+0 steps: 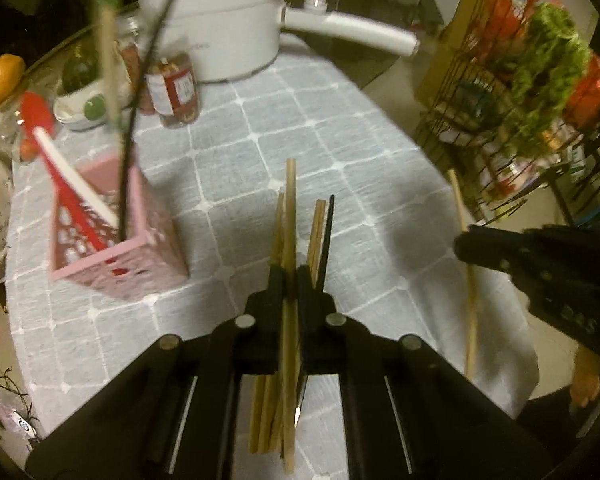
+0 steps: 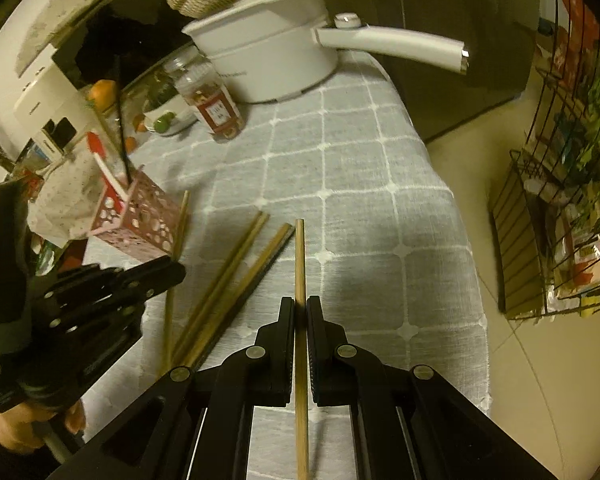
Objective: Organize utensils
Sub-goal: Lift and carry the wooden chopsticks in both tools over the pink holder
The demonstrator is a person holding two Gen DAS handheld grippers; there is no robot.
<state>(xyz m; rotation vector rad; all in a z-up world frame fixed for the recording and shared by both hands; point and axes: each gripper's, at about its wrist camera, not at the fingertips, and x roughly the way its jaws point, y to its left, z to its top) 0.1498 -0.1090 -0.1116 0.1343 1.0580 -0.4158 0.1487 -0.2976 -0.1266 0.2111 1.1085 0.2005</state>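
Observation:
My left gripper (image 1: 291,276) is shut on a wooden chopstick (image 1: 289,216) and holds it above the grey checked tablecloth (image 1: 332,132). Several more chopsticks (image 1: 318,228), one of them black, lie on the cloth under it; they also show in the right wrist view (image 2: 236,276). My right gripper (image 2: 300,308) is shut on another wooden chopstick (image 2: 299,256); it also shows in the left wrist view (image 1: 472,252). A pink perforated holder (image 1: 116,236) stands at the left with a red spatula (image 1: 40,120) and a dark stick in it.
A white pot (image 1: 220,28) with a long handle stands at the far end. A jar (image 1: 176,92) and a small bowl (image 1: 80,108) stand by it. A wire rack (image 1: 512,92) with packets and greens stands off the table's right edge.

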